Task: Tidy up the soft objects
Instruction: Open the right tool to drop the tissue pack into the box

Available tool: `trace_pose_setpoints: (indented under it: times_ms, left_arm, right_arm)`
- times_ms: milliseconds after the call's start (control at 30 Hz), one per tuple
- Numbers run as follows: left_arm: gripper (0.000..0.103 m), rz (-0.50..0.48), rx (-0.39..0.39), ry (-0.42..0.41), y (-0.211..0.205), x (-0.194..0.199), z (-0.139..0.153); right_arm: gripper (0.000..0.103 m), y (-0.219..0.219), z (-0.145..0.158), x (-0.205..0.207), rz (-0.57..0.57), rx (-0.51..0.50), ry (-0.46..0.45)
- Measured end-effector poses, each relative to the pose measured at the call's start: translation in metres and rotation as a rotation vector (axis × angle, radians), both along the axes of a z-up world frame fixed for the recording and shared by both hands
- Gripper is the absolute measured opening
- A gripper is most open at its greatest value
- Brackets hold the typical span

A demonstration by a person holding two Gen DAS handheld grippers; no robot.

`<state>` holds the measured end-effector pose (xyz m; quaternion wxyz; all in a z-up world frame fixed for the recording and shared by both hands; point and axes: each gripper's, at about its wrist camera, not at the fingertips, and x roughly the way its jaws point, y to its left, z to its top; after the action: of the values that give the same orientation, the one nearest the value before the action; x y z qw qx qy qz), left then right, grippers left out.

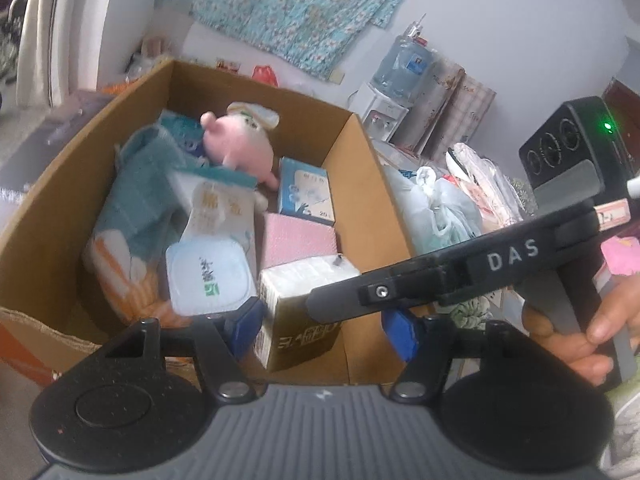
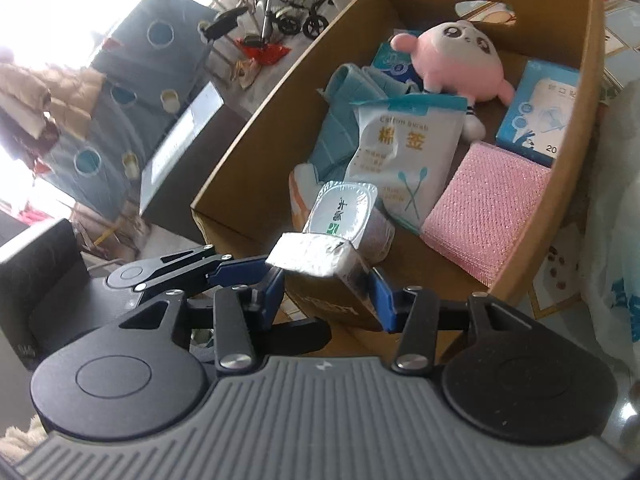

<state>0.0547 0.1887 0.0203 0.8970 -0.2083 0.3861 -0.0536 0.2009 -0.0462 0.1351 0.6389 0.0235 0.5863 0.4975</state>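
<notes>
A cardboard box (image 1: 52, 208) (image 2: 256, 136) holds a pink plush toy (image 1: 238, 142) (image 2: 460, 64), a teal towel (image 1: 140, 196) (image 2: 340, 120), a cotton swab bag (image 1: 220, 208) (image 2: 404, 152), a wet wipe pack (image 1: 208, 276) (image 2: 346, 212), a pink sponge cloth (image 1: 298, 238) (image 2: 488, 216) and a blue and white box (image 1: 306, 192) (image 2: 536, 112). My right gripper (image 2: 326, 294) is shut on a brown tissue pack (image 2: 320, 260) (image 1: 300, 312) at the box's near edge. My left gripper (image 1: 322, 328) is open around the same pack, pads apart from it. The right gripper's body (image 1: 460, 276) crosses the left wrist view.
Beside the box lie plastic bags (image 1: 440, 208). A water dispenser (image 1: 396, 92) stands against the wall under a floral cloth (image 1: 288, 4). In the right wrist view a grey cabinet (image 2: 120, 112) and a wheelchair (image 2: 288, 4) stand beyond the box.
</notes>
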Motion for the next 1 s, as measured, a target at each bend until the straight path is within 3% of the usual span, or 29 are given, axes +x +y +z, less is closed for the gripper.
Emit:
trace_pose_setpoints:
  times_ms: [267,500,733,1000]
  left_arm:
    - [0.065,-0.003,-0.037,0.016,0.004,0.001,-0.005]
    - [0.069,0.018,-0.033,-0.013,0.008,-0.005,0.001]
    - [0.071,0.026,0.008,-0.063,0.002,-0.015,0.01]
    - [0.086,0.018,0.09,-0.167,-0.021,-0.036,0.027]
  right_arm:
    - [0.047,0.022,-0.002,0.007,0.063,-0.071,0.003]
    - [0.05,0.022,0.005,0.014,0.059,-0.07,0.002]
    - [0.052,0.006,0.017,0.017,0.023,-0.009,-0.016]
    - [0.063,-0.057,0.042,0.023,-0.096,0.155,-0.016]
